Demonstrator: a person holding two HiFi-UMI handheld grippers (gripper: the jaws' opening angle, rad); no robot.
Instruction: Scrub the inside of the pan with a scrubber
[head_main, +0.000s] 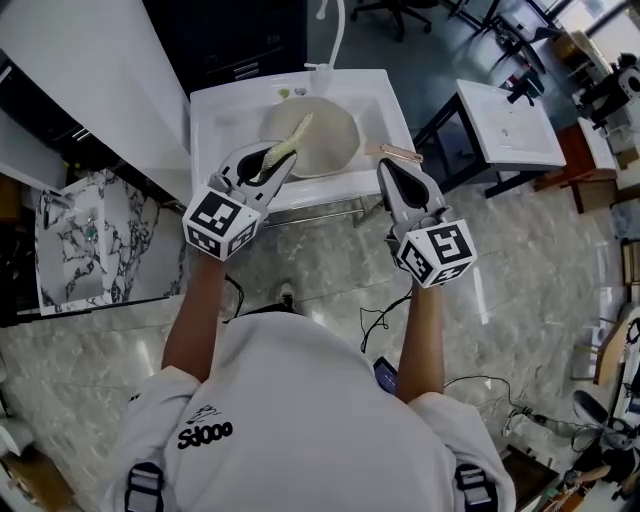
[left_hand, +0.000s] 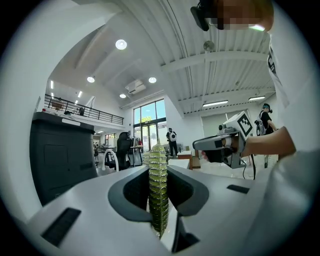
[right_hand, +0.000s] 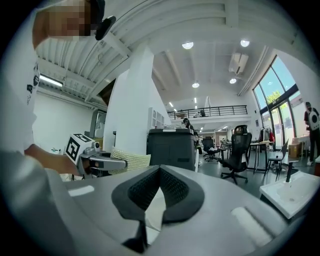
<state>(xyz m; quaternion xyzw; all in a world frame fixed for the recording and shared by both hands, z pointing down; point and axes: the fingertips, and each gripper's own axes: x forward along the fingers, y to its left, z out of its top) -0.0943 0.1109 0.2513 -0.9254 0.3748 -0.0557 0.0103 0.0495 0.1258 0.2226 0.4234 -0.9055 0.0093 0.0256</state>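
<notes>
In the head view a pale round pan (head_main: 330, 140) lies in the white sink (head_main: 215, 125), its wooden handle (head_main: 400, 152) resting on the sink's right rim. My left gripper (head_main: 278, 155) is held over the sink's front left, shut on a yellow-green scrubber (head_main: 294, 137) that sticks out above the pan. In the left gripper view the scrubber (left_hand: 158, 185) stands on edge, pinched between the jaws of the left gripper (left_hand: 159, 172). My right gripper (head_main: 392, 172) hovers by the sink's front right corner, close to the handle; its jaws (right_hand: 159, 172) are shut with nothing between them.
A faucet (head_main: 335, 30) rises behind the sink. A second white basin (head_main: 510, 125) stands to the right, a marbled slab (head_main: 90, 240) to the left. A dark cabinet (head_main: 230, 35) is behind. Cables (head_main: 375, 320) trail on the floor near my feet.
</notes>
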